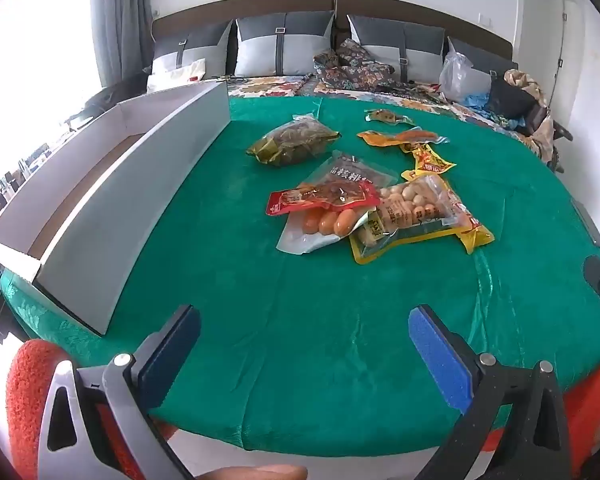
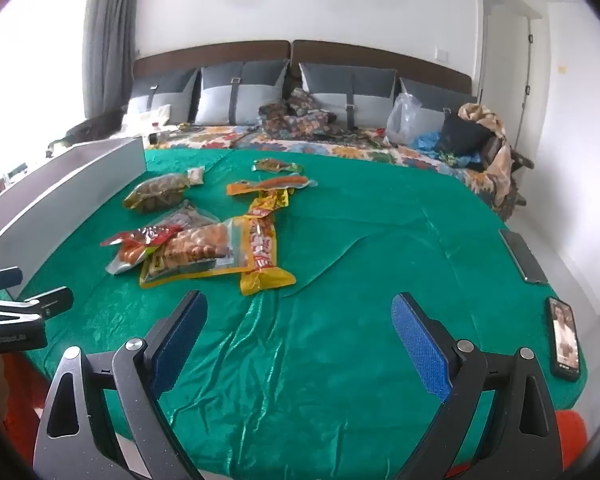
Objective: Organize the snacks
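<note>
**Snack pile at 12 from left jaws, 11 from right – left hand better lined up**

left gripper (image 1: 304,334) released, jaws wide, nothing between; right gripper (image 2: 300,320) same. Both over bare green cloth (image 1: 300,360)

Nearest item: yellow-edged pack (image 1: 416,212), overlapped by sausage pouch (image 1: 320,226) and red packet (image 1: 324,198). Pack's long axis runs roughly 8–2 in left view, so jaws would straddle it crosswise

Beyond: dark green bag (image 1: 294,142), orange packs (image 1: 400,136)

White box (image 1: 112,200) at 10, left side – likely drop spot, nothing in it that I can see

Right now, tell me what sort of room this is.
Most likely a bedroom: a bed with a brown headboard, grey pillows leaning against it and a green blanket spread out for sorting snacks.
</note>
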### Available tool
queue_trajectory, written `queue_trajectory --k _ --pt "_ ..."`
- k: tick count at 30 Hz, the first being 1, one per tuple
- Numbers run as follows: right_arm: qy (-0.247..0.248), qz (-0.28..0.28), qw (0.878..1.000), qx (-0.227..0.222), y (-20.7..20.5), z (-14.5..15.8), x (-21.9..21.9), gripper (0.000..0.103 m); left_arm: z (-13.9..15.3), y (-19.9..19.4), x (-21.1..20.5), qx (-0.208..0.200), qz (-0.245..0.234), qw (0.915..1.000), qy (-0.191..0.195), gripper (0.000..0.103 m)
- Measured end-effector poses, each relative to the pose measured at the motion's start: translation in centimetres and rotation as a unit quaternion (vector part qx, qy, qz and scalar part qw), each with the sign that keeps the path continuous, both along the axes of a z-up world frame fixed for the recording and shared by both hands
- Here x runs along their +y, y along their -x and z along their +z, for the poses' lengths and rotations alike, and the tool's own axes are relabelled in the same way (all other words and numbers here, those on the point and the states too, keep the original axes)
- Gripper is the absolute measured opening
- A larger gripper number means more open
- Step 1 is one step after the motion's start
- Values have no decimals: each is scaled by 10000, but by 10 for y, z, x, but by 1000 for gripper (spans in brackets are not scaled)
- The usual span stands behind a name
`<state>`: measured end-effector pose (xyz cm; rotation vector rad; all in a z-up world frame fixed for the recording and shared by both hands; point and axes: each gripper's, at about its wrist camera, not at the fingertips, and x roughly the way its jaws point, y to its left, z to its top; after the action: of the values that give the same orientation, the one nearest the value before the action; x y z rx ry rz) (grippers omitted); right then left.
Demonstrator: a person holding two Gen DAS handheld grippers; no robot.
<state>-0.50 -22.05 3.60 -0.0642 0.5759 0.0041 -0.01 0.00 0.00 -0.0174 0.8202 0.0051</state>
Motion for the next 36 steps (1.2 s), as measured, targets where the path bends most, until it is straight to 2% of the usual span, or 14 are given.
queue_trajectory --k 7,12,36 --pt "27 -9 10000 21 3 1 -1 95 1 -1 -3 98 -7 10000 -10 103" --pt "55 10 10000 -48 1 4 6 95 -3 -1 -3 15 -24 10000 -5 103" --pt "89 159 9998 -51 1 -11 7 95 -22 -7 -2 177 -117 9998 -7 103"
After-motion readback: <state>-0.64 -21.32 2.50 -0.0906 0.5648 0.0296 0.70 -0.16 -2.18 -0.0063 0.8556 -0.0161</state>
